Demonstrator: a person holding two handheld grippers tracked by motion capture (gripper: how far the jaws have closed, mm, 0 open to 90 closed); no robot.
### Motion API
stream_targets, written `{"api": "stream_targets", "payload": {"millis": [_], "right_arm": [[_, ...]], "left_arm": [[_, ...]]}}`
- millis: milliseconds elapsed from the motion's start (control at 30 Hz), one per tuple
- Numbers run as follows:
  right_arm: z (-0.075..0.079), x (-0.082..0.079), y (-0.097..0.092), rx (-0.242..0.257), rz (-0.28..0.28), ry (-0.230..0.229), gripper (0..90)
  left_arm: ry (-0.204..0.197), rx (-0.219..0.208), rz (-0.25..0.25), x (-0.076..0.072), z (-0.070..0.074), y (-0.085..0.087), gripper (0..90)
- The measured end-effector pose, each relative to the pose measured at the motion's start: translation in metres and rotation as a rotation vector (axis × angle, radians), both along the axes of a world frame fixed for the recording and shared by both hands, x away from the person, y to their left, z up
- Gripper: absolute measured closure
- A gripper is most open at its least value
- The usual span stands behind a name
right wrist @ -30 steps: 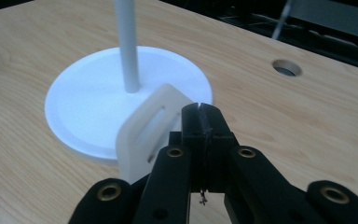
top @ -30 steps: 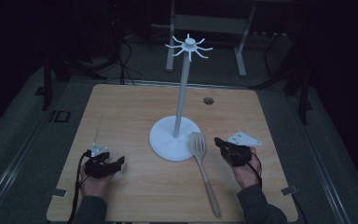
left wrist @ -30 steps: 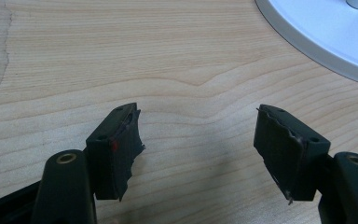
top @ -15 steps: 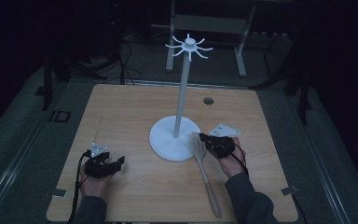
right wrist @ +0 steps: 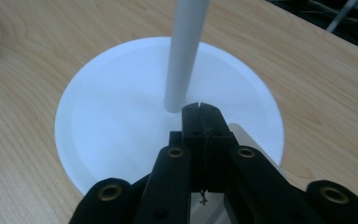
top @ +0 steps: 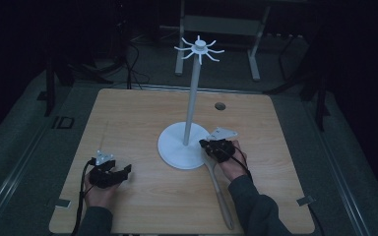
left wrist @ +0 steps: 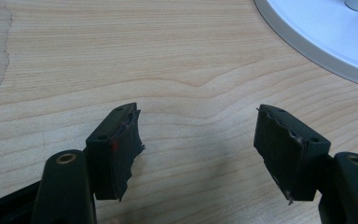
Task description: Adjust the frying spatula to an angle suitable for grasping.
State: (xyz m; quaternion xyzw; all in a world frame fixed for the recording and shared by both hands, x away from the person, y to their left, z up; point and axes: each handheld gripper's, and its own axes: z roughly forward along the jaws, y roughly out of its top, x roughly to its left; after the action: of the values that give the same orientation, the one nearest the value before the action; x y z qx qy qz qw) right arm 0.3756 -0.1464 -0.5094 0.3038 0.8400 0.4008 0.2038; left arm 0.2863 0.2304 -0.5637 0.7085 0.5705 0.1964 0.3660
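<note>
Dark room, pale wooden counter (top: 142, 118). Long wooden spatula (top: 220, 196) beside white hook stand (top: 183, 147): judged light, stiff; take mid-handle. Right tool (right wrist: 200, 109) pressed together, empty; left tool (left wrist: 196, 140) spread.

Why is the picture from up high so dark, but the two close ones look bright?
High view: dim room, only the table and white stand catch light. Left gripper view: bright, sharp wood grain. Right gripper view: bright, with the far left corner blurred.
</note>
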Motion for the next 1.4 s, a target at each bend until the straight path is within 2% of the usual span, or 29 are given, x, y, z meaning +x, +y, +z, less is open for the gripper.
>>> {"api": "stream_targets", "payload": {"millis": [100, 400, 467, 733, 867, 1067, 1100, 1133, 1400], "right_arm": [[-0.003, 0.000, 0.008, -0.037, 0.012, -0.004, 89.9], [-0.013, 0.010, 0.022, -0.076, 0.031, 0.031, 89.9], [-0.017, 0.013, 0.021, -0.102, 0.016, 0.044, 90.0], [-0.018, 0.017, 0.009, -0.102, -0.015, 0.061, 90.0], [-0.017, 0.019, 0.000, -0.108, -0.036, 0.064, 90.0], [-0.022, 0.027, -0.026, -0.140, -0.128, 0.088, 90.0], [-0.022, 0.027, -0.026, -0.140, -0.128, 0.088, 90.0], [-0.027, 0.027, -0.047, -0.116, -0.174, 0.116, 90.0], [-0.028, 0.010, -0.076, -0.094, -0.197, 0.118, 90.0]], "left_arm": [[0.000, 0.000, 0.001, 0.000, 0.000, -0.001, 31.5], [-0.003, -0.003, 0.000, 0.000, 0.000, 0.000, 31.5], [-0.003, -0.003, 0.002, 0.000, 0.001, 0.001, 31.5], [-0.003, -0.003, 0.002, 0.000, 0.001, 0.001, 31.5], [-0.004, -0.003, 0.002, 0.000, 0.001, 0.001, 31.5], [-0.004, -0.004, 0.003, 0.000, 0.001, 0.001, 31.5], [-0.004, -0.004, 0.003, 0.000, 0.001, 0.001, 31.5], [-0.003, -0.004, 0.003, 0.000, 0.001, 0.001, 31.5], [0.001, 0.002, 0.002, 0.000, 0.000, -0.001, 31.5]]}}
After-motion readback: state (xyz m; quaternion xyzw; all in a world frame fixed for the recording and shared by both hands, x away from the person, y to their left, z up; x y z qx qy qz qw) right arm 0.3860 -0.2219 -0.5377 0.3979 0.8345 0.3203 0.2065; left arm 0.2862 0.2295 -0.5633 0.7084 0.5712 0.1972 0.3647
